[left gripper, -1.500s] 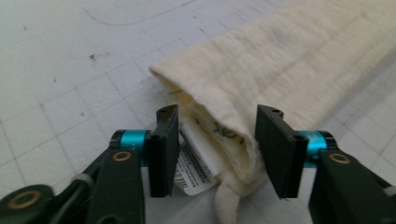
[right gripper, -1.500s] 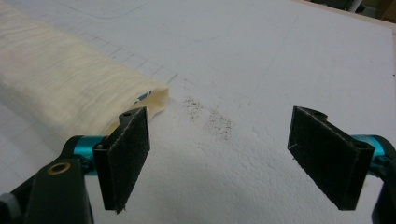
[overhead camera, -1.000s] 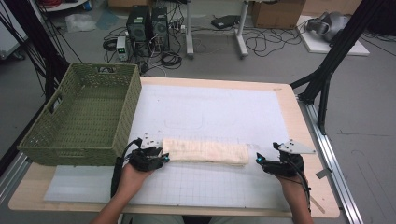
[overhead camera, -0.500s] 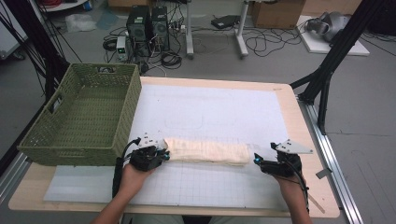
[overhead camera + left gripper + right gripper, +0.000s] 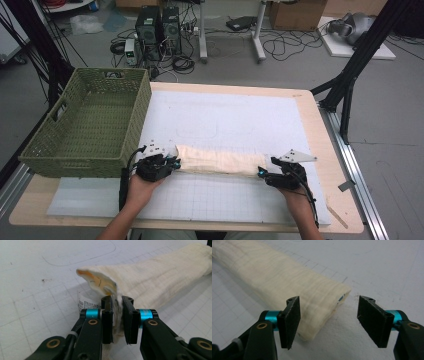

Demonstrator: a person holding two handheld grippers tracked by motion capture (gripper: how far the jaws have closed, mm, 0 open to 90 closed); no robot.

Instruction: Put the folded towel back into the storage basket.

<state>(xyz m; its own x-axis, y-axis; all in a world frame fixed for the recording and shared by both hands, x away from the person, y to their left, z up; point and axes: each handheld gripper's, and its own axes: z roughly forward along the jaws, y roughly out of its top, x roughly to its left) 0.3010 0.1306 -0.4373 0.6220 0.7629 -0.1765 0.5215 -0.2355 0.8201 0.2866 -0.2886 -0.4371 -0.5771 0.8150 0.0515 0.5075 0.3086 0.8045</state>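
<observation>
Black jaws of the left gripper are clamped on the near corner of the cream folded cloth, lifting that end slightly for control. Right gripper has jaws wide apart, one over the opposite end, nothing held. Cloth lies lengthwise on the white mat, beside the green basket, probably its destination.

Pale wooden counter, topped by a white gridded mat. On the mat, a folded cream cloth; at the left edge, a green woven basket.
</observation>
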